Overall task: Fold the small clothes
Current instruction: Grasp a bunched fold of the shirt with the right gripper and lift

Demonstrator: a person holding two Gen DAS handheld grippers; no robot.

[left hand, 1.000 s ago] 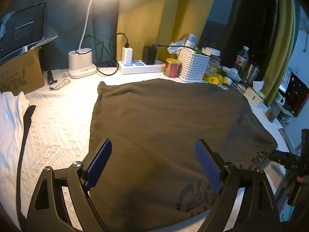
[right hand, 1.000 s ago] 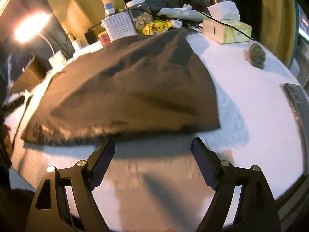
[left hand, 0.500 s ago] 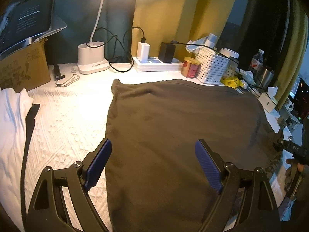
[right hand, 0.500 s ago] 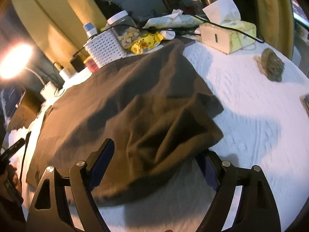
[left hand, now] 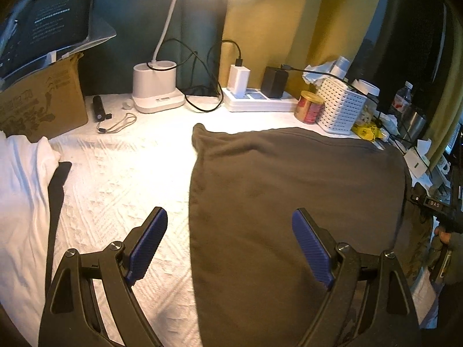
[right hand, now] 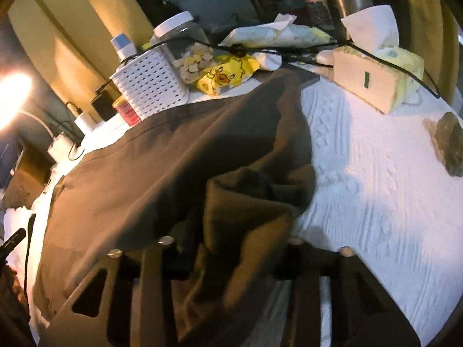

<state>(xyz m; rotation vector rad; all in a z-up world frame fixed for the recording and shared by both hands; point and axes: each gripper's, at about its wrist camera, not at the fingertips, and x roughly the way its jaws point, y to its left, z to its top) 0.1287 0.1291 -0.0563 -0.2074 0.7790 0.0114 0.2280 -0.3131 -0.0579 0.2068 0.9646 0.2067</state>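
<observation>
The right gripper (right hand: 231, 260) is pinching a bunched corner of the dark olive garment (right hand: 162, 156); its jaws have just been closing, and the cloth that a moment ago lay loose between wide-spread fingers is now gathered up in a thick fold between them. The garment's near right edge, flat on the worktop a second ago, is now lifting and rumpling into a ridge running away from the gripper. Beside it, the white textured cover of the worktop (right hand: 376, 188) is lying bare, with a tissue box (right hand: 376, 81) and a small dark lump (right hand: 450, 147) farther right. Beyond the garment are standing a white perforated basket (right hand: 150, 89), a clear jar with a white lid (right hand: 185, 49) and a yellow duck packet (right hand: 225, 73).

The left gripper (left hand: 230, 245) is standing wide open with nothing between its blue pads (left hand: 147, 243), hovering over the garment's left edge (left hand: 289, 202); one finger is over the white cover, the other over the cloth. Compared with a second ago, the garment is sitting further right in this view and more bare cover is showing on the left. A white cloth (left hand: 20, 202) is lying at the far left. At the back are a cardboard box (left hand: 40, 98), a lamp base (left hand: 156, 89), a power strip (left hand: 257, 101) and a red can (left hand: 308, 111).
</observation>
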